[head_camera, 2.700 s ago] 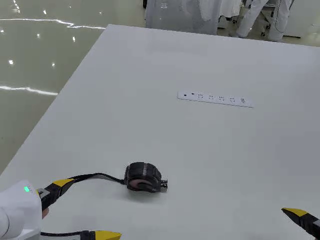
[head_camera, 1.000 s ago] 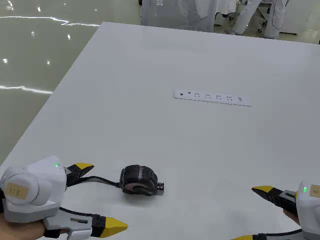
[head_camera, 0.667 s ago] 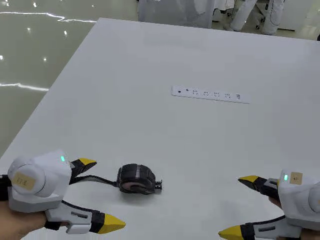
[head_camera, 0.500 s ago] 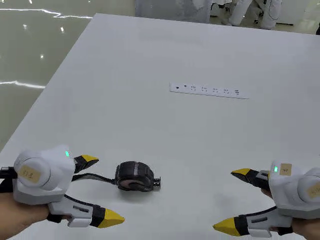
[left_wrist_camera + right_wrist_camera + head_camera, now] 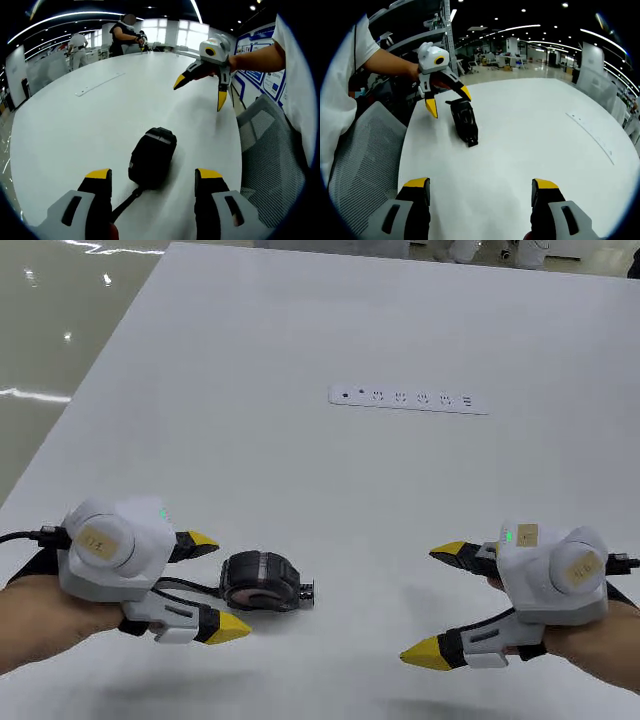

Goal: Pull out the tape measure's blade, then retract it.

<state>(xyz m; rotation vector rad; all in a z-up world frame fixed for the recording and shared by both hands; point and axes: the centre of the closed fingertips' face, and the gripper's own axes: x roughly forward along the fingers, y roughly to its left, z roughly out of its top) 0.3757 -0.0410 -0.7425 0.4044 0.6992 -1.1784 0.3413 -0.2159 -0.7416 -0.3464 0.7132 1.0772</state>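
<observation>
A black tape measure (image 5: 262, 581) lies on its side on the white table (image 5: 300, 470), its blade tip pointing right and its black strap trailing left. My left gripper (image 5: 215, 584) is open just left of it, yellow-tipped jaws flanking the strap end. In the left gripper view the tape measure (image 5: 152, 155) sits just ahead of my own open gripper (image 5: 153, 174), apart from both jaws. My right gripper (image 5: 432, 602) stands open well to the right, holding nothing. In the right gripper view, beyond my own open gripper (image 5: 480, 183), the tape measure (image 5: 464, 120) lies far ahead beside the left gripper (image 5: 445, 95).
A white power strip (image 5: 408, 399) lies flat further back on the table. The table's left edge drops to a glossy floor (image 5: 40, 330). A grey mesh chair (image 5: 265, 135) stands at the near side. People stand far off beyond the table.
Both grippers have come up onto the table. The left one has closed in on the tape measure's strap end; the right one has moved inward. The tape measure has stayed put.
</observation>
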